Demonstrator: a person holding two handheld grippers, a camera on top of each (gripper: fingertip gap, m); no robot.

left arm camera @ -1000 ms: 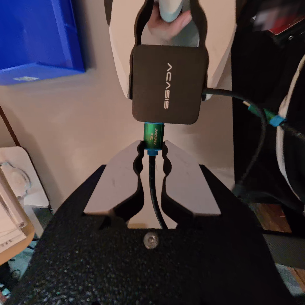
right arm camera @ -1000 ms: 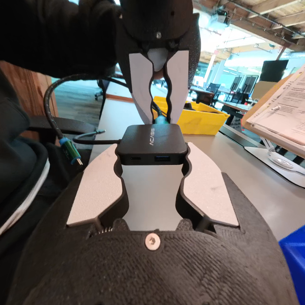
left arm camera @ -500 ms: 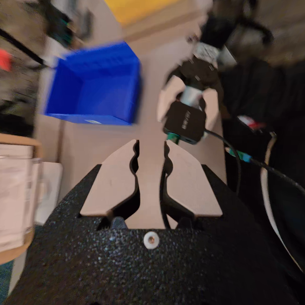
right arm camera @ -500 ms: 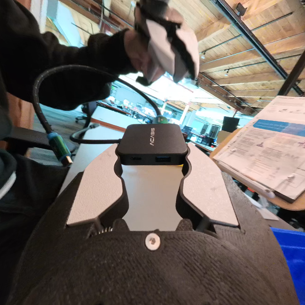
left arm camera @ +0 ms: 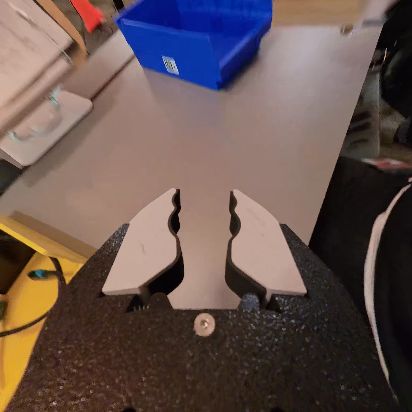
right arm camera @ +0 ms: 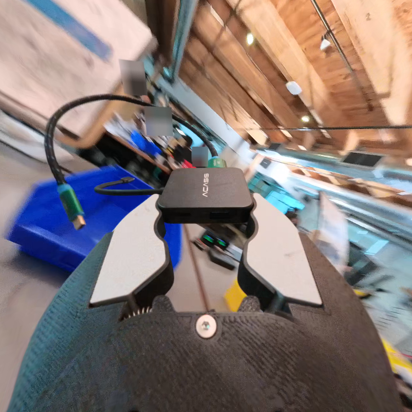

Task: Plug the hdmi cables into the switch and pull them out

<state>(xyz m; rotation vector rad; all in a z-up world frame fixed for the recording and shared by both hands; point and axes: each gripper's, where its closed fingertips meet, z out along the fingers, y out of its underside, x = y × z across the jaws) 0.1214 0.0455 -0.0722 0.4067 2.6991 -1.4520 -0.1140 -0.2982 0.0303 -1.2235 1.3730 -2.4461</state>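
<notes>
Risk: switch (right arm camera: 206,196), pinched only at its near corners by the right gripper (right arm camera: 206,219) above the blue bin (right arm camera: 51,223), could twist loose as the dangling free plug (right arm camera: 71,206) swings; cable (right arm camera: 73,111) stays seated at its far edge. Left gripper (left arm camera: 204,197), 1 s ago clamped behind that plug, now hangs parted and empty over the table (left arm camera: 200,133).

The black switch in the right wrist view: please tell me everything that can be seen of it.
The switch is a flat, square black box with rounded corners and a matte, plastic-looking shell with pale lettering on top. Its near edge shows two ports. The right tongs clamp its two sides and hold it in the air, roughly level. A green plug of a braided cable sits in its far edge; a thin black lead leaves its left side. The cable's other plug hangs free.
</notes>
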